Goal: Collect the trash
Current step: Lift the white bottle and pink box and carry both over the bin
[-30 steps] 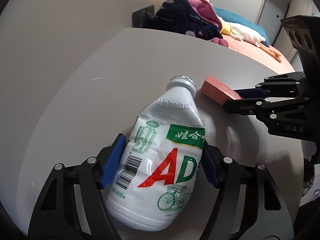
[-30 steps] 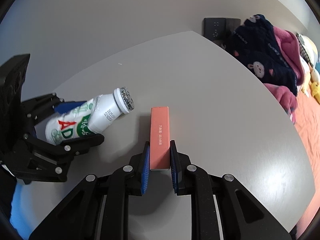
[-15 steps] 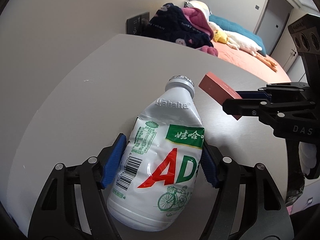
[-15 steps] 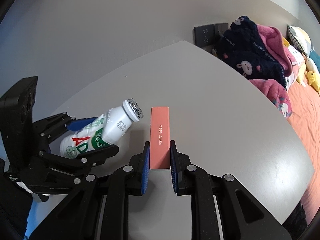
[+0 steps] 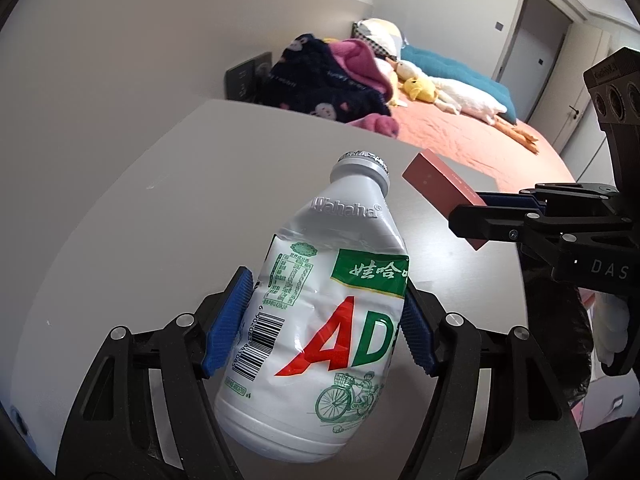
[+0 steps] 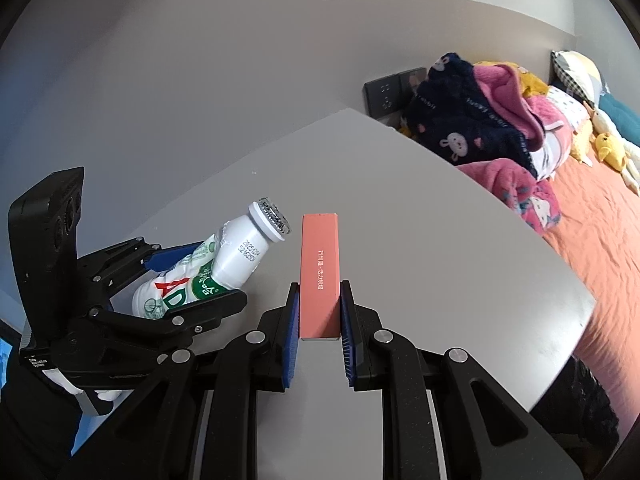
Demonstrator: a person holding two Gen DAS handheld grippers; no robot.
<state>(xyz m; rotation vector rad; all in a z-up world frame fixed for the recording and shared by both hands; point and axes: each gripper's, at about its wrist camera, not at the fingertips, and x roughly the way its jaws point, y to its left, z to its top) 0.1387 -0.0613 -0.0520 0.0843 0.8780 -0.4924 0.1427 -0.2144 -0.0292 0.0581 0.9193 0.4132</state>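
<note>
- Both pieces of trash had been lifted off the table (image 6: 460, 240) since the earlier frame.
- The bottle (image 5: 320, 312) was clamped in the left gripper (image 5: 324, 320), the pink box (image 6: 320, 276) in the right gripper (image 6: 319, 332).
- The dented bottle could be squeezed out.

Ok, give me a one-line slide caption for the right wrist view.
Right tool clamps a slim pink box above the grey table while the left tool grips a white drink bottle.

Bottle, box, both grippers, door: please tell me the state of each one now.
White bottle: capped, dented, held off the table.
Pink box: closed, held off the table.
Left gripper: shut on the white bottle.
Right gripper: shut on the pink box.
Door: closed.
</note>
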